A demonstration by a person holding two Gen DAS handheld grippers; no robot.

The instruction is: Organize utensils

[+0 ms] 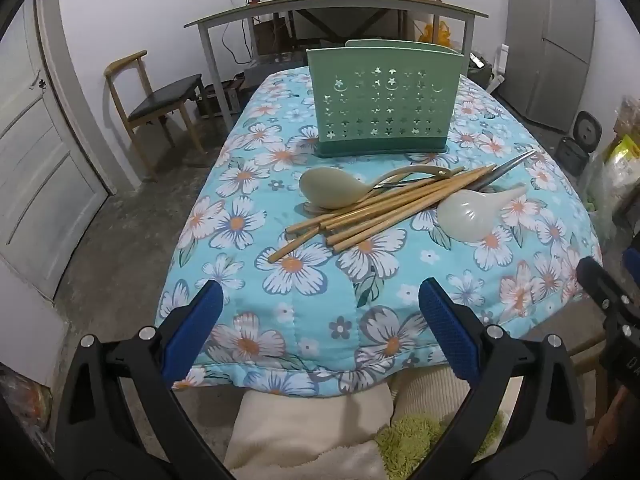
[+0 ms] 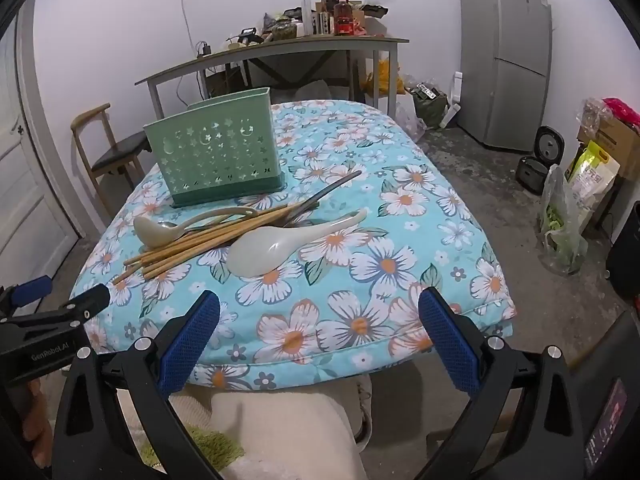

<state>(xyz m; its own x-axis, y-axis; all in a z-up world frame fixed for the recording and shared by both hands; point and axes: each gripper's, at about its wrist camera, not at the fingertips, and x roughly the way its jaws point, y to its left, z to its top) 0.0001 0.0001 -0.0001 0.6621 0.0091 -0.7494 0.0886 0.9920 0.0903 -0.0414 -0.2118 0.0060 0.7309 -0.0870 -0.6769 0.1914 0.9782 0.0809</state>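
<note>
Left wrist view: left claw spread wide, empty, hovering over the near edge of the counter with its floral cloth.
Right wrist view: right claw also spread, holding nothing, near the same edge.
Holder: green perforated caddy upright at the far side; nothing shows above its rim.
Utensil pile: wooden chopsticks bundled loosely, lying between caddy and claws.
Spoons: beige ladle left of the pile, white spoon to its right, metal utensils partly under the chopsticks.
Progress: apparently nothing sorted yet; every utensil remains to be picked up and placed in the caddy.
</note>
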